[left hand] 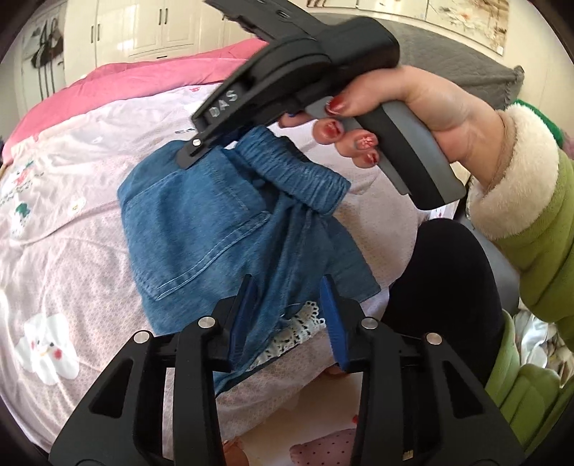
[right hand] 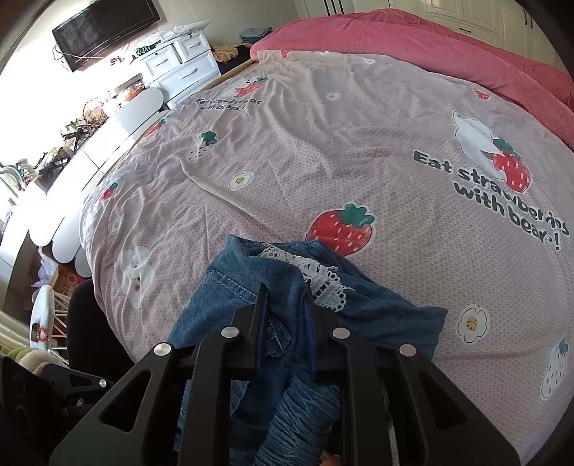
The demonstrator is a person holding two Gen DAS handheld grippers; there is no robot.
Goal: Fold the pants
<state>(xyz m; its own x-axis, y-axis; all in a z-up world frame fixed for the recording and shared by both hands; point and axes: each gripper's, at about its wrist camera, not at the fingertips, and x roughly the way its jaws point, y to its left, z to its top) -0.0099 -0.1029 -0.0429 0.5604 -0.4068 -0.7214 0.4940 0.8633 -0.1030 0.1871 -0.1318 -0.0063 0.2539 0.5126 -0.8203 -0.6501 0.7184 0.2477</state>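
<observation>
Wide bed (right hand: 323, 150) under a pale pink sheet printed with strawberries, white bears, small flowers and the words "Eat strawberries with bear", filling most of both views. Deep pink quilt (right hand: 448, 46) bunched along the far edge of the bed. Beyond the far left corner, white dresser (right hand: 179, 64) with closed drawers, contents hidden, and dark wall screen (right hand: 104, 28) above it. White scalloped table edge (right hand: 89, 157) running beside the left edge of the bed. Small blue denim pants (left hand: 201, 222) lying crumpled near the front edge of the bed, back pocket facing up, gathered elastic waistband (left hand: 297, 172) rumpled at the top, white lace trim (left hand: 297, 326) showing at the lower hem. Person's right hand (left hand: 412, 107), red-painted nails, cream fleece cuff on a green sleeve (left hand: 531, 229), wrapped round a grey and black handle. Right gripper (right hand: 285, 290) narrowed onto the denim beside the waistband, fingers pinching a fold of fabric between blue pads. Left gripper (left hand: 288, 283) at the front edge, fingers partly spread either side of a raised ridge of denim near the lace hem; left pad against the cloth, right pad apart from it, no firm pinch visible.
</observation>
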